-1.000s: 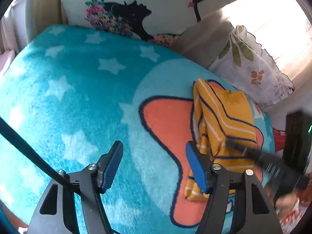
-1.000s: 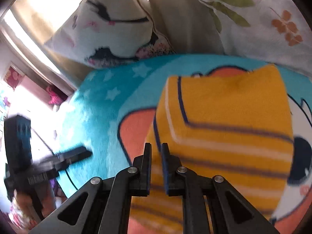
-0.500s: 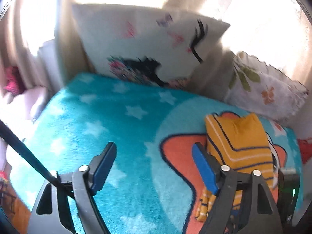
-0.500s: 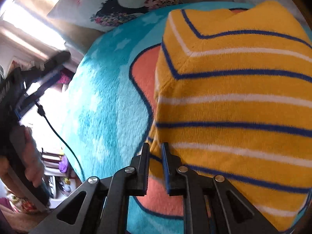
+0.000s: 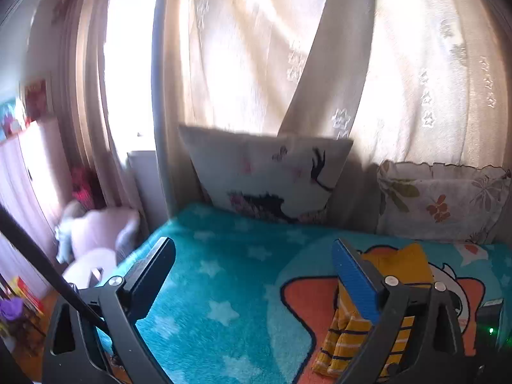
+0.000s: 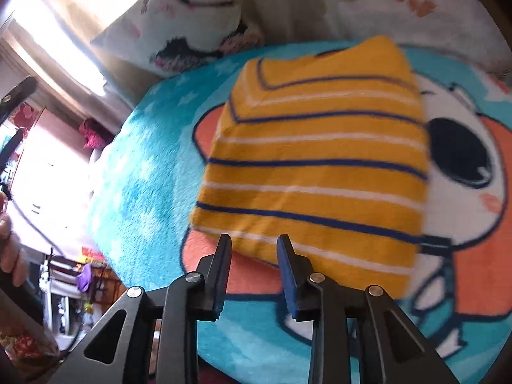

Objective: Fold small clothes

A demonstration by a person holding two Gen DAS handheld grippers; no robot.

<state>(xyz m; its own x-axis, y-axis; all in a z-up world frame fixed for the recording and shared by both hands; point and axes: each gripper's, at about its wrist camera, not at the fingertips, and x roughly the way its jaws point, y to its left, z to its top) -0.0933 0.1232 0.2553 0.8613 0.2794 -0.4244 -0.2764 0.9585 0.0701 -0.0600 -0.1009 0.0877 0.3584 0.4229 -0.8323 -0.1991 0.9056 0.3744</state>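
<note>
A folded yellow garment with navy and white stripes (image 6: pixel 316 160) lies flat on the teal blanket (image 6: pixel 147 172), over its orange star print. My right gripper (image 6: pixel 254 243) is open and empty, its fingertips just off the garment's near edge. In the left wrist view the garment (image 5: pixel 400 268) lies at the right, partly hidden behind my right finger. My left gripper (image 5: pixel 252 252) is wide open and empty, raised well above the blanket (image 5: pixel 230 275) and pointing toward the pillows.
A white pillow with a black eyelash print (image 5: pixel 268 176) and a floral pillow (image 5: pixel 441 198) lean against the curtain (image 5: pixel 256 48) at the back. The bed's left edge drops to a pink seat (image 5: pixel 99 240). The other gripper's body (image 5: pixel 492 323) sits at lower right.
My right gripper has opened from shut and drawn back from the garment. My left gripper has risen and tilted up, so the curtain now fills its view.
</note>
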